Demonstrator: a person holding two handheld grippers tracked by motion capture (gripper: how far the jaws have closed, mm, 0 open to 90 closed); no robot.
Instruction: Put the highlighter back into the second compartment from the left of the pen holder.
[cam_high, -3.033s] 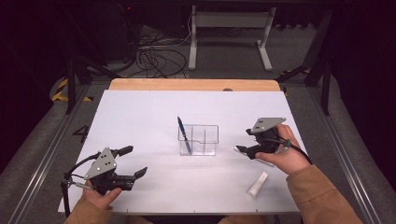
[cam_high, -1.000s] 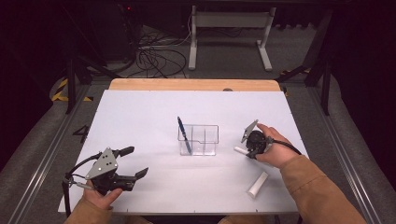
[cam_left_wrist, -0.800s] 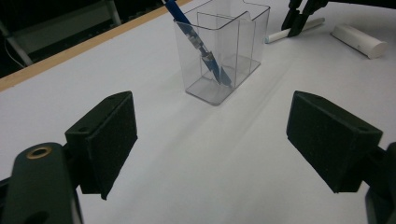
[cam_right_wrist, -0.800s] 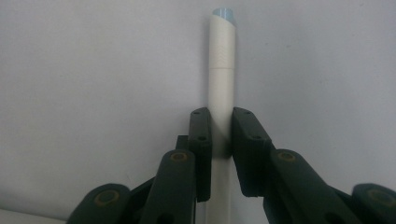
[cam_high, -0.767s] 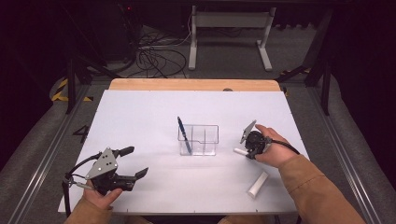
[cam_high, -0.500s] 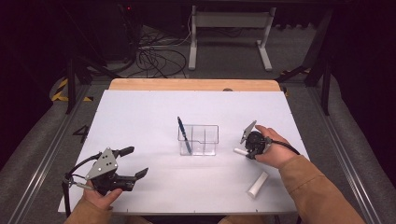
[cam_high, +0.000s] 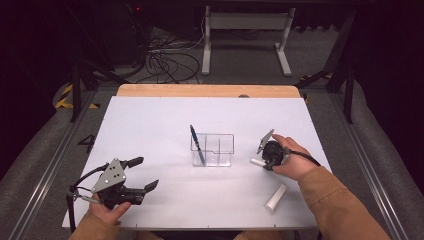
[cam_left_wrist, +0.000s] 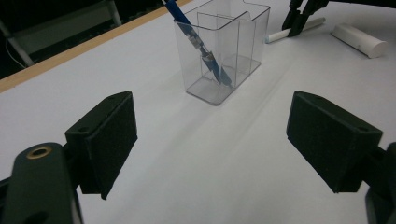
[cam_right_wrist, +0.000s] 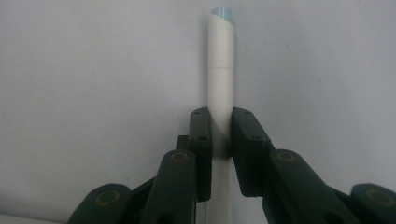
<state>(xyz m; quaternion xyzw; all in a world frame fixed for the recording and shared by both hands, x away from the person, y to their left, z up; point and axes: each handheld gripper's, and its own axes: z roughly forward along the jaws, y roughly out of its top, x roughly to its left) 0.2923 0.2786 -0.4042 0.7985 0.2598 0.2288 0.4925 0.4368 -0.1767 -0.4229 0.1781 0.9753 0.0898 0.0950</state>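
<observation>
The thin white marker (cam_right_wrist: 220, 70) lies flat on the counter (cam_high: 150, 120) just right of the clear organizer (cam_high: 212, 149), pinched near its middle between the jaws of the right tool (cam_right_wrist: 219, 133), so the lift should, I judge, go straight up with the grip kept firm, then tilt the marker tip-down over an open compartment before letting go (a slanted pull could let the smooth barrel slide through the pads). By count: two white pieces, this marker and a thicker white cylinder (cam_high: 275, 197) nearer the person, one blue pen (cam_high: 197, 144) leaning in the organizer's left compartment, one organizer, and two tools, the left tool (cam_left_wrist: 212, 149) resting spread wide and empty.
</observation>
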